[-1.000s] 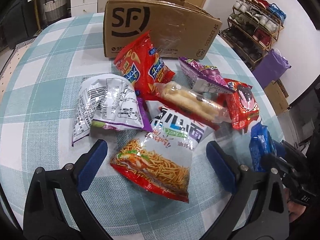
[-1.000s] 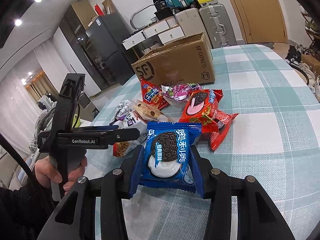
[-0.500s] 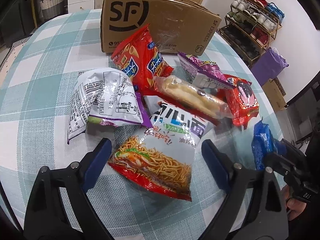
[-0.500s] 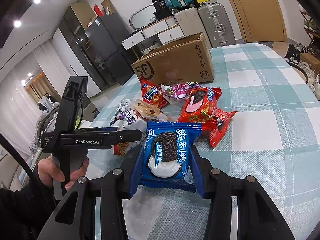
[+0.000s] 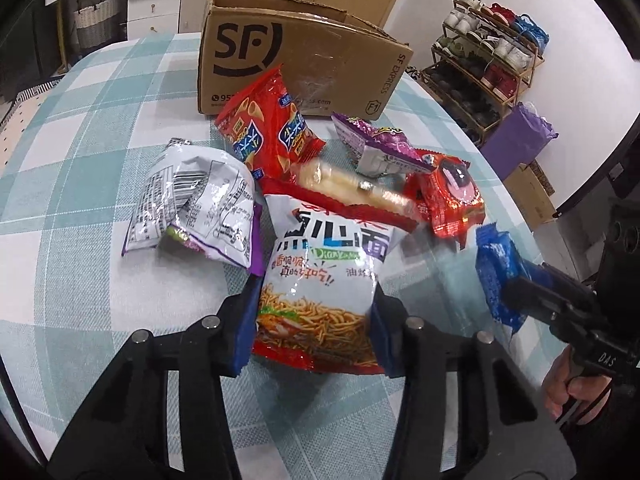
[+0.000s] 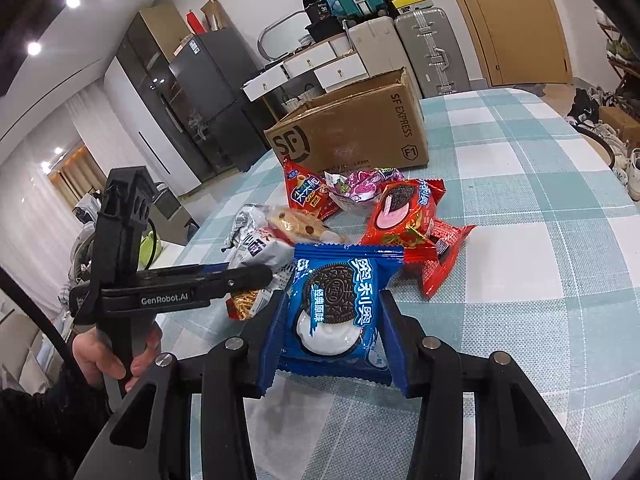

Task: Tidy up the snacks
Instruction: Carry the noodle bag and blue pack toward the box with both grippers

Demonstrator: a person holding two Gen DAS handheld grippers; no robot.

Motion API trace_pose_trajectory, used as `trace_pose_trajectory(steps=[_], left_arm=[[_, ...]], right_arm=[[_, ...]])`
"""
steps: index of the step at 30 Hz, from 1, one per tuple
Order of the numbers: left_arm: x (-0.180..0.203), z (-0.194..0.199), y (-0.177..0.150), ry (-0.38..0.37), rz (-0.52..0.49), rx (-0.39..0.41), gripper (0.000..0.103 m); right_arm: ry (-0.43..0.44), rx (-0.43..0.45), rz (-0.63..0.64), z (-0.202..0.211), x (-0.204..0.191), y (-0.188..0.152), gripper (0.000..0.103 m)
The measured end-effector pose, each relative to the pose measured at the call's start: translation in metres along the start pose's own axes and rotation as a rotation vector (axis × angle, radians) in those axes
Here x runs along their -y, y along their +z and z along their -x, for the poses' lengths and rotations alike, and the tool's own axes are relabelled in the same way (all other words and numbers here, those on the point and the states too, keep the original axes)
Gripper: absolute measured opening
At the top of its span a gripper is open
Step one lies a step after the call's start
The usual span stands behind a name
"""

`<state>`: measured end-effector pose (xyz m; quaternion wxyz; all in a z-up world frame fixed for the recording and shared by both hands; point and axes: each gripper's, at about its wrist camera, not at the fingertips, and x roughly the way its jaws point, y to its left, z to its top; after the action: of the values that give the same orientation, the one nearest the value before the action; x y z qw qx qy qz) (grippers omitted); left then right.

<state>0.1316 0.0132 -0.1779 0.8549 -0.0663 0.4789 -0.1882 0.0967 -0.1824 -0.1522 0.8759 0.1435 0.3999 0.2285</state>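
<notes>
My left gripper [image 5: 312,320] is shut on the white and red noodle snack bag [image 5: 324,276] at the near edge of the snack pile. It also shows in the right wrist view [image 6: 256,276], pinching that bag [image 6: 256,256]. My right gripper [image 6: 332,336] is shut on a blue Oreo pack [image 6: 336,308] and holds it just above the table; the pack shows at the right in the left wrist view [image 5: 496,272]. The open SF cardboard box [image 5: 296,68] stands behind the pile.
The pile on the checked tablecloth [image 5: 80,160] holds a red chip bag [image 5: 268,132], a silver bag [image 5: 196,204], a purple pack [image 5: 380,148], a clear bread pack [image 5: 352,188] and a red Oreo pack [image 5: 452,196]. A shoe rack [image 5: 488,52] stands beyond the table.
My left gripper has moved forward and closed on the noodle bag, which was lying free between its open fingers. The right gripper has kept hold of the blue Oreo pack.
</notes>
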Motion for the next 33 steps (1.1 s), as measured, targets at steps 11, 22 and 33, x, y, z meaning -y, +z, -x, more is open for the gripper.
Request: trace_pose_trajectory(steps=[11,22,33], left_arm=[[0.006,0.037,-0.015,-0.012,0.012,0.037,0.044],[-0.003,0.066,-0.008,-0.039,0.018,0.094,0.044],[0.003,0.112,0.031,-0.033,-0.043,0.159,0.044]], right_arm=[[0.004,0.011,0.016,0.004,-0.012,0.007,0.045],[0.015,0.036,0.051,0.01,-0.028,0.024,0.045],[0.094,0.084,0.067,0.018,-0.042,0.073,0.045]])
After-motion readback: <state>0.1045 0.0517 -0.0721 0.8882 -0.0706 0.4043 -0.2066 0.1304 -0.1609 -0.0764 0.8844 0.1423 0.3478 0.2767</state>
